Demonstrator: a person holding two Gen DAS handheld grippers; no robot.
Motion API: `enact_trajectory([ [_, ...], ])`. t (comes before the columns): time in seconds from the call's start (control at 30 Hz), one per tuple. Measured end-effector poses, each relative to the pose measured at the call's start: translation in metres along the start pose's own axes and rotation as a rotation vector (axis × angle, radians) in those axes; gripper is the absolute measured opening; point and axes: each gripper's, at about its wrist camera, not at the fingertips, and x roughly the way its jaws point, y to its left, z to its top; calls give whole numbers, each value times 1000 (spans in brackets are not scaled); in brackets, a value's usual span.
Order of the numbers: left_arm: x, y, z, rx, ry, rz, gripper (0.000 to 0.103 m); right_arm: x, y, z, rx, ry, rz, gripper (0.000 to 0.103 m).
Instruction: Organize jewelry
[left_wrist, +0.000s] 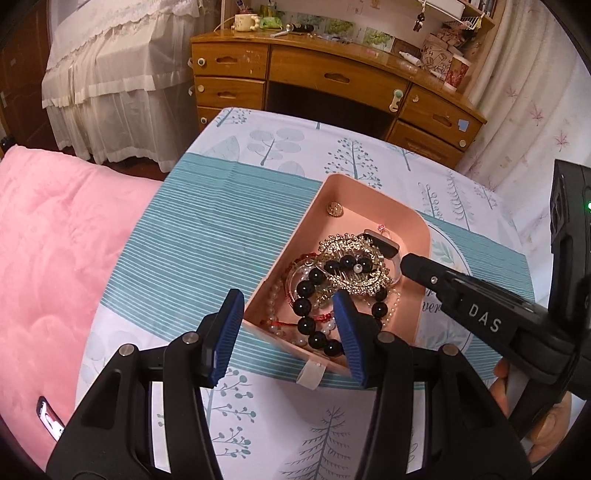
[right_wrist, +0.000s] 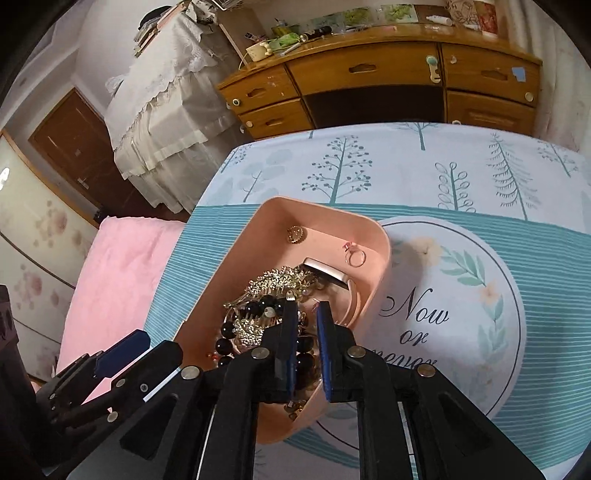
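Observation:
A pink tray (left_wrist: 369, 188) (right_wrist: 325, 206) on the tree-print tablecloth holds a heap of jewelry. In it are a black bead bracelet (left_wrist: 306, 288), a gold rhinestone piece (left_wrist: 343, 243), a clear bead string (left_wrist: 271, 306) and a pale-strapped watch (left_wrist: 384, 247) (right_wrist: 325, 271). A gold round brooch (right_wrist: 295, 233) and a pink-stone ring (right_wrist: 356, 256) lie apart at the far end. My left gripper (left_wrist: 288, 314) hangs open over the tray's near left corner, with nothing gripped. My right gripper (right_wrist: 304, 306) (left_wrist: 406, 264) hovers over the heap with a narrow gap between its pads and nothing pressed.
A pink quilt (left_wrist: 48, 240) borders the table on the left, with a small phone-like object (left_wrist: 50, 417) on it. A wooden desk (left_wrist: 332, 74) with drawers stands beyond the far edge. A person's hand (left_wrist: 502, 387) holds the right gripper. The cloth's round "Now or never" print (right_wrist: 443, 295) lies right of the tray.

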Motion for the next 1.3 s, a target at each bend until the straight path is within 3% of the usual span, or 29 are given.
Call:
enact_trajectory([
  [0.2, 5, -8, -6, 20, 14, -2, 56, -9, -11, -3, 27, -28, 17, 14],
  [0.43, -8, -30, -32, 79, 13, -35, 57, -41, -15, -28, 5, -33, -36, 14],
  [0.6, -28, -48, -62, 125, -4, -54, 57, -87, -22, -67, -45, -100, -116, 16],
  [0.67, -39, -54, -75, 140, -27, -58, 57, -105, -24, -86, -64, -125, -152, 33],
  [0.73, -48, -60, -86, 160, -46, -53, 57, -122, -26, -107, -79, -155, -186, 41],
  [1.13, -95, -93, -154, 228, -119, -48, 65, -190, -43, -212, -25, -214, -252, 41],
  [1.3, -100, -104, -175, 254, -125, -34, 67, -209, -50, -240, 5, -245, -256, 41],
])
